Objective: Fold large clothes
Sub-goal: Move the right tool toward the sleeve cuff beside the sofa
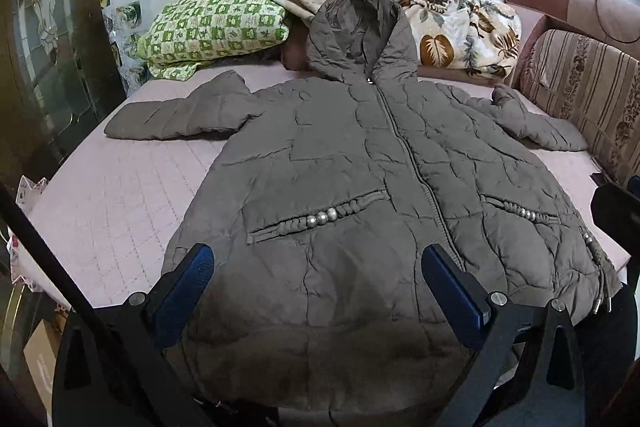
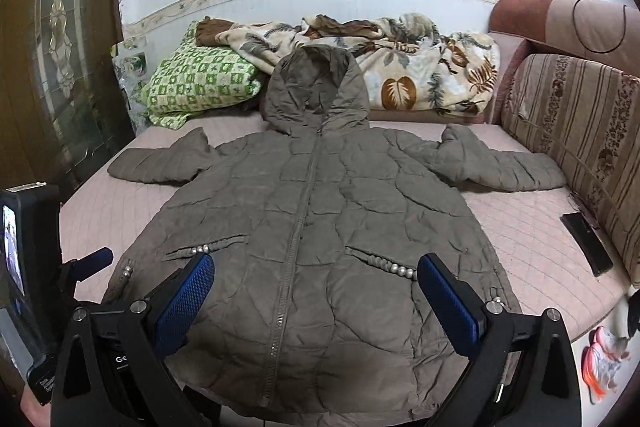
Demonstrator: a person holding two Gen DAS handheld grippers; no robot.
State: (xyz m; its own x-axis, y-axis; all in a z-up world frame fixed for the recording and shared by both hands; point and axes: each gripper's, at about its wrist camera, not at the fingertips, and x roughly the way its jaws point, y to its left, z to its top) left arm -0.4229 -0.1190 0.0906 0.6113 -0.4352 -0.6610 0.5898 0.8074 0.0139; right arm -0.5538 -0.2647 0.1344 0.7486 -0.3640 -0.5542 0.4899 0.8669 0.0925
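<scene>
While spread flat for folding: coat (image 1: 360, 187) on bed (image 1: 120, 195).
Left gripper (image 1: 318, 287) and right gripper (image 2: 316, 291) gape wide, empty, above hem.

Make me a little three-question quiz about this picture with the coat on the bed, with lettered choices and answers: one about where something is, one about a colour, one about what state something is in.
1. Where does the dark flat phone-like slab lie?
A. on the coat's hood
B. on the bed beside the striped sofa back
C. on the green pillow

2. What colour are the pads on the grippers' fingers?
A. blue
B. red
C. yellow

3. How is the coat's front zip?
A. fully undone
B. closed up to the hood
C. torn out

Answers:
1 B: the slab rests on the pink bed cover next to the sofa back.
2 A: the pads on the right gripper and on the left gripper are blue.
3 B: the coat lies flat, its two front halves joined along the zip.
</scene>
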